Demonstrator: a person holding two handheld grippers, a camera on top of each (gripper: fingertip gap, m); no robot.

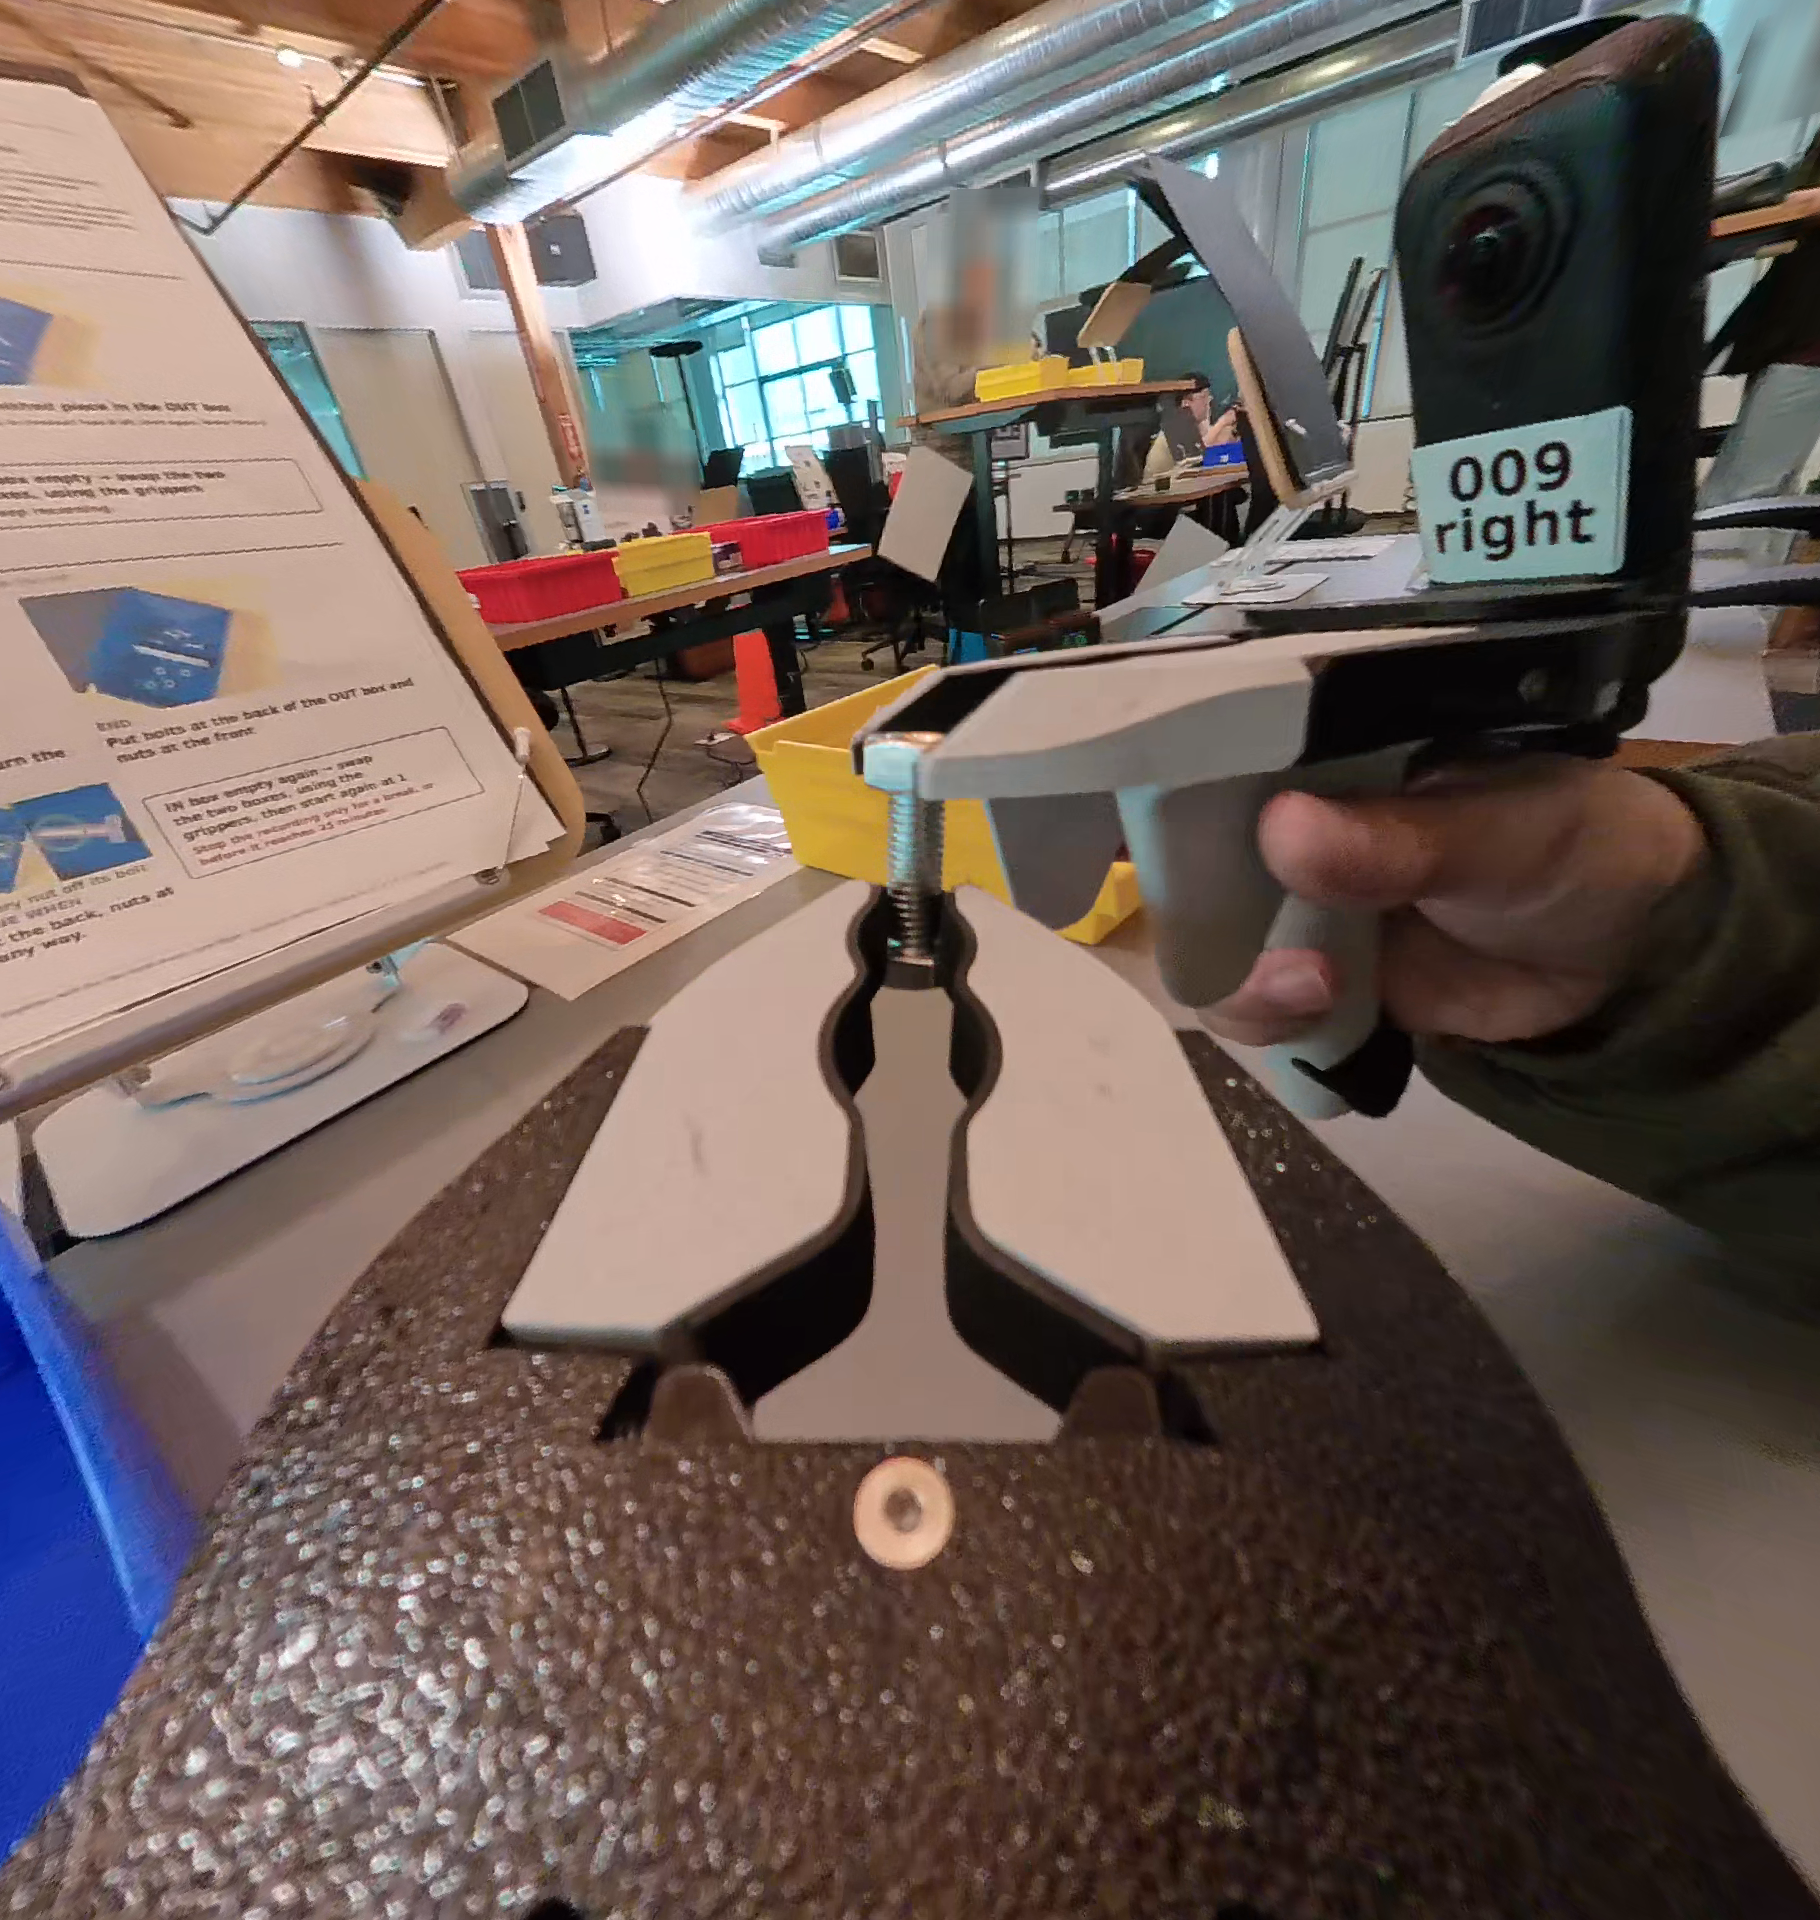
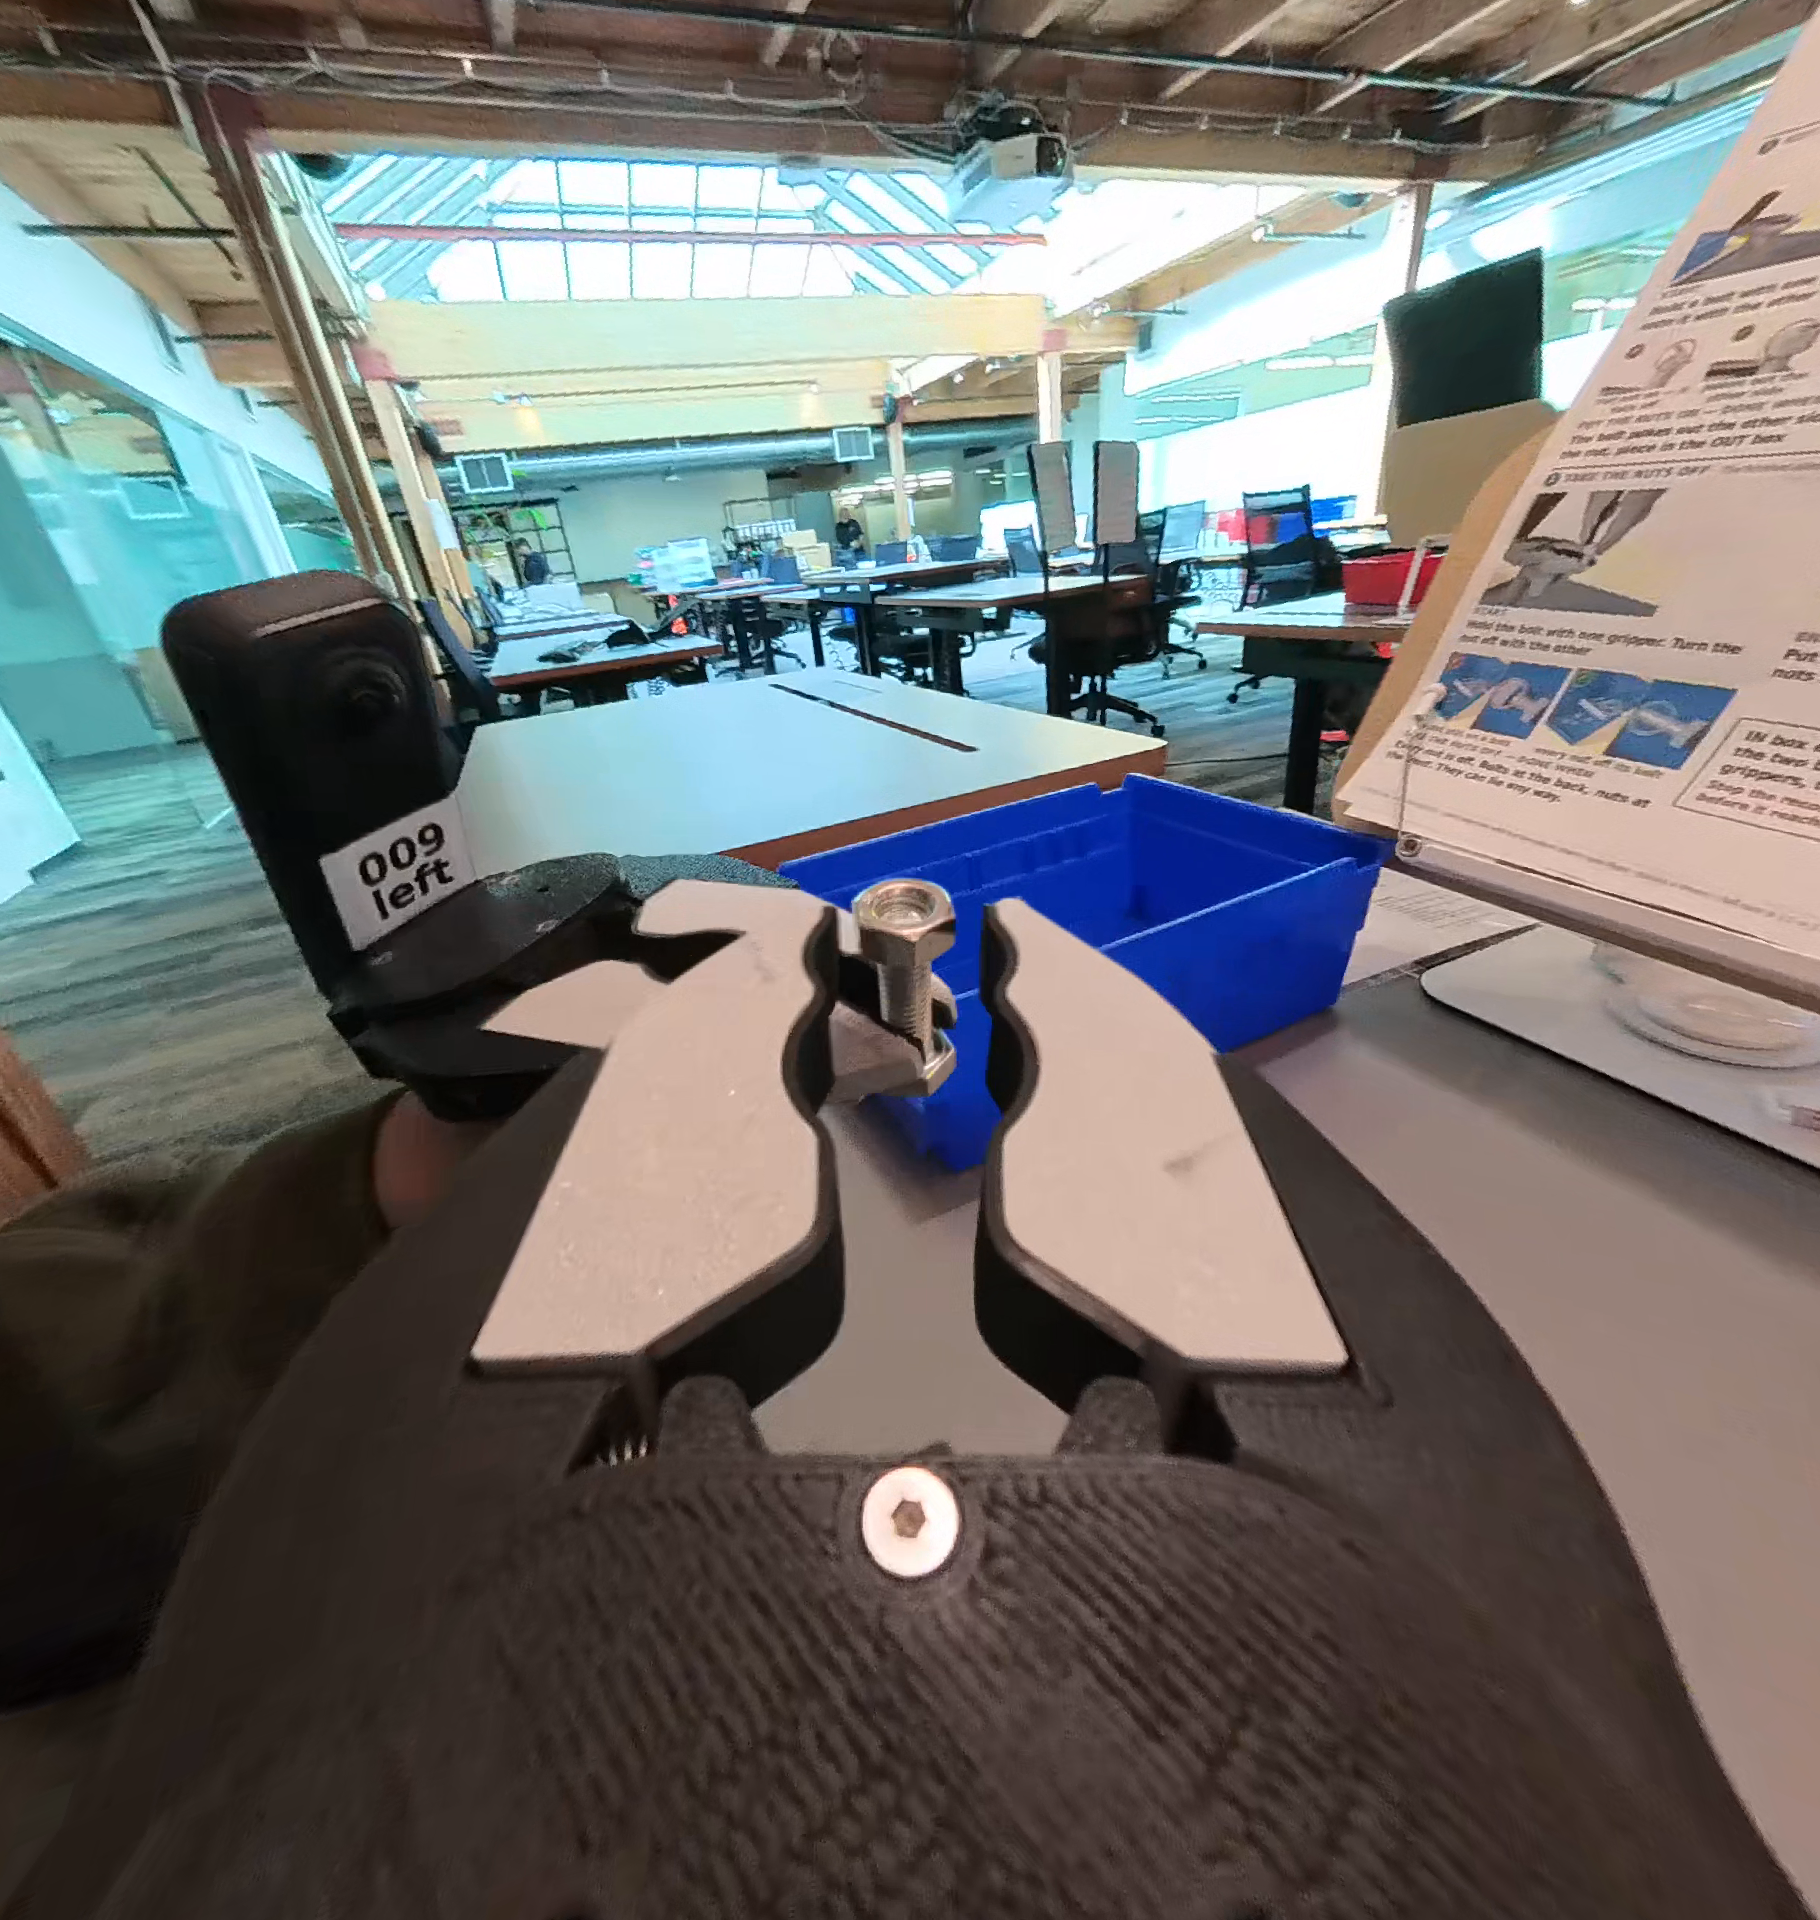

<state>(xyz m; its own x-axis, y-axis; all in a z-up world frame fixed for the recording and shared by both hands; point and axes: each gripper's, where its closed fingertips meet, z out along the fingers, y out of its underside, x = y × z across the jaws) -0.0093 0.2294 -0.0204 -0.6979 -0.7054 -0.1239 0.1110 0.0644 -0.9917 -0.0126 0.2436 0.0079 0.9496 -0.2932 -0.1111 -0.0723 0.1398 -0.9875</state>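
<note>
Left gripper clamps the head end of the upright bolt above the table, near the blue bin's front corner. Right gripper jaws sit apart, flanking the nut. Risk: an off-centre squeeze could tilt the bolt in its small grip.

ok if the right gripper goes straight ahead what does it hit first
The nut on the bolt, already between the open fingertips of the right gripper; the blue bin lies behind, depth unclear.

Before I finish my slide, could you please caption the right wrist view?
Right gripper, jaws open around a nut on the bolt the left gripper holds.
</note>
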